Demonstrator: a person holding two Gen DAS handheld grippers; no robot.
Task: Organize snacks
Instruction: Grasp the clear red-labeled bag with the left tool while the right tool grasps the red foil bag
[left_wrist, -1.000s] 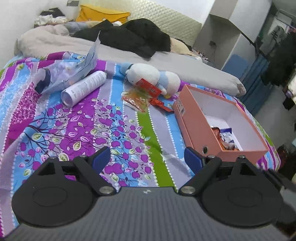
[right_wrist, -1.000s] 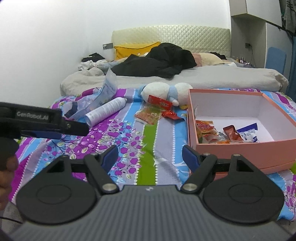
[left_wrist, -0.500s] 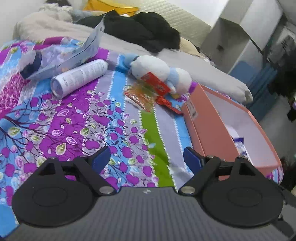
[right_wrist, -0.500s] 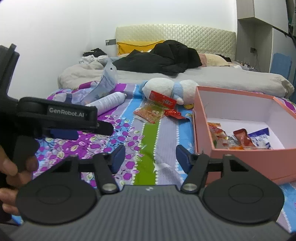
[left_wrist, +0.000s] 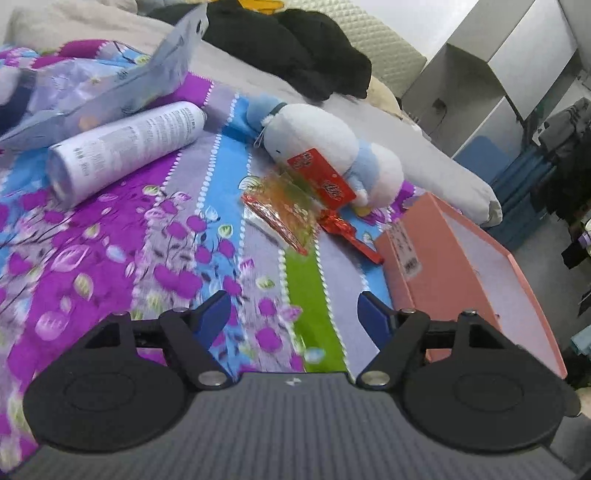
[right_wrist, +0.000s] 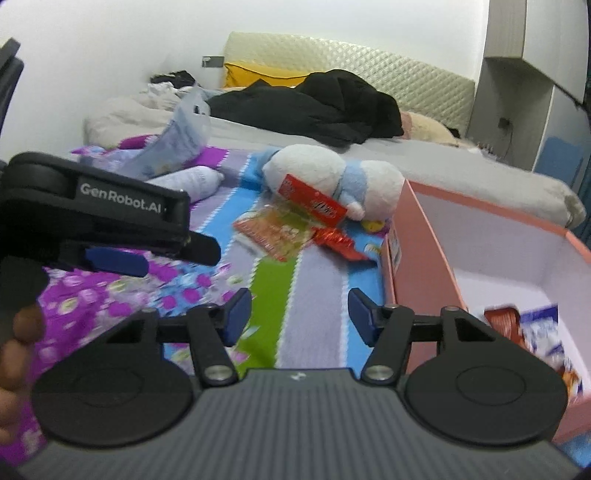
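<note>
Currently both grippers hang over the striped bedspread (left_wrist: 110, 236), jaws parted on nothing, both having just been narrowing. Left of the pink box (right_wrist: 417, 258): left gripper (left_wrist: 293, 314), then right gripper (right_wrist: 299, 314). Beyond them the orange snack packet (left_wrist: 291, 210) and red packet (left_wrist: 321, 179) rest against the plush toy (left_wrist: 314, 136), just left of the box. Snacks (right_wrist: 517, 325) lie inside.
</note>
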